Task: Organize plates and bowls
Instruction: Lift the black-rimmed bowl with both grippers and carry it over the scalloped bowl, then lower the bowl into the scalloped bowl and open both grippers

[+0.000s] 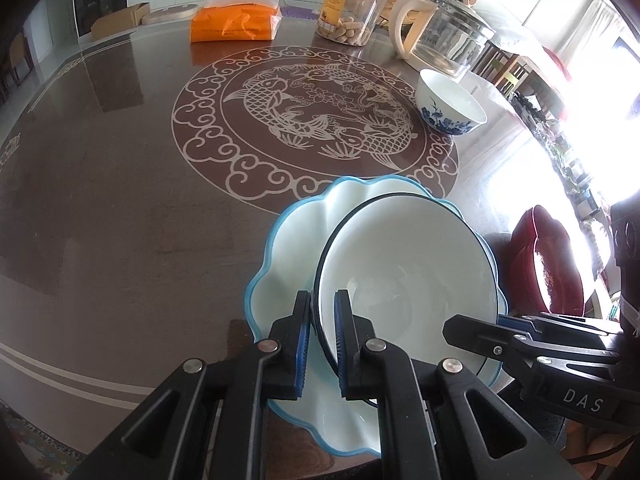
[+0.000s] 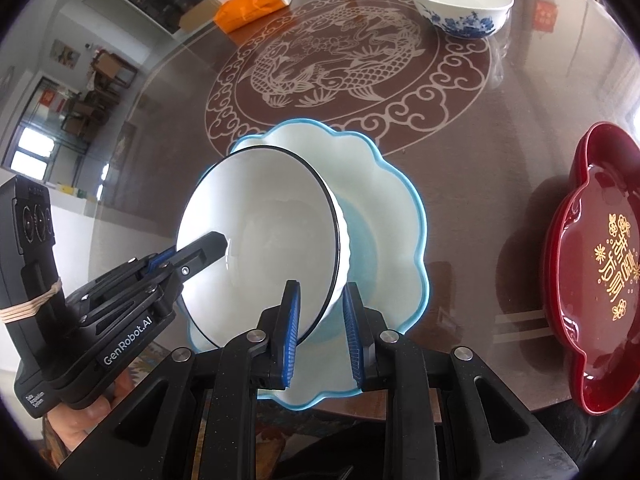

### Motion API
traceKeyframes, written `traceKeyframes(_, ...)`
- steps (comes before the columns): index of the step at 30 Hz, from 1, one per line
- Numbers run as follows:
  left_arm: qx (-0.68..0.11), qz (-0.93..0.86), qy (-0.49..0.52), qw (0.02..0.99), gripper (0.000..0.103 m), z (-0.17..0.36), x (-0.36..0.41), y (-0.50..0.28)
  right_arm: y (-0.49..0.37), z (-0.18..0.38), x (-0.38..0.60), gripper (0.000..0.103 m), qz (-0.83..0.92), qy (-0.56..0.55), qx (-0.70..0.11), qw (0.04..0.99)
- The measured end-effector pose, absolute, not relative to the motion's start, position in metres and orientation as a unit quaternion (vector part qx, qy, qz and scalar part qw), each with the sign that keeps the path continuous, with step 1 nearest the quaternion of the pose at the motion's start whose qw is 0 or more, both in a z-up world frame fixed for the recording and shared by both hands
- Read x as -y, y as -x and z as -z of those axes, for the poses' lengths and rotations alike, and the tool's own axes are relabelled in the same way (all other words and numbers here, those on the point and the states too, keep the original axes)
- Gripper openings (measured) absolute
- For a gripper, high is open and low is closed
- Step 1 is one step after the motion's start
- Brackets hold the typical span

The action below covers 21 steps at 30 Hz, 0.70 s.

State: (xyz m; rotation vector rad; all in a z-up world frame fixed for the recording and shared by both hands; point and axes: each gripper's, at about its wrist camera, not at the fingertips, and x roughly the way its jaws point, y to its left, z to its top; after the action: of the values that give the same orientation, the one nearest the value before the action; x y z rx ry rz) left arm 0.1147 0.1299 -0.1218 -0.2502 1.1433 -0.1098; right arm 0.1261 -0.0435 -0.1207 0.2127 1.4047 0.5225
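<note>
Bowl [image 1: 404, 276] sat tilted on plate [image 1: 288, 248] at near desk [image 1: 120, 200] edge | left fingers [image 1: 323, 344] and right fingers [image 2: 320, 332] pinched opposite rims | lowering evenly seemed best.

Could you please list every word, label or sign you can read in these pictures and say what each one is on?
"DAS": right gripper body.
"GenRobot.AI": left gripper body; the small label below it is too small to read.
Gold characters: red tray, not legible to me.
Print on the orange packet and jar label: too blurred.
</note>
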Motion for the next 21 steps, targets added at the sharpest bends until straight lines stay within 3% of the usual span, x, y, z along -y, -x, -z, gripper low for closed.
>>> traceKeyframes(6,-0.542,0.054,0.133,0.828,0.011,0.122,-0.133,-0.117,-0.128,0.118,0.046,0.029,-0.243,-0.095,-0.627,0.734)
traceKeyframes(10,-0.539,0.054,0.131,0.83,0.011,0.12,-0.133,-0.114,-0.124,0.105,0.051,0.056,-0.253,-0.093,-0.603,0.751)
traceKeyframes(18,-0.464,0.033,0.117,0.878,0.012,0.078,-0.136,-0.104,-0.097,0.063,0.076,0.059,-0.235,-0.096,-0.508,0.823)
traceKeyframes(20,-0.443,0.023,0.115,0.889,0.017,0.067,-0.139,-0.1,-0.08,0.054,0.083,0.061,-0.202,-0.083,-0.458,0.862)
traceKeyframes(21,-0.436,0.017,0.113,0.892,0.026,0.063,-0.14,-0.098,-0.07,0.051,0.085,0.061,-0.18,-0.073,-0.43,0.882)
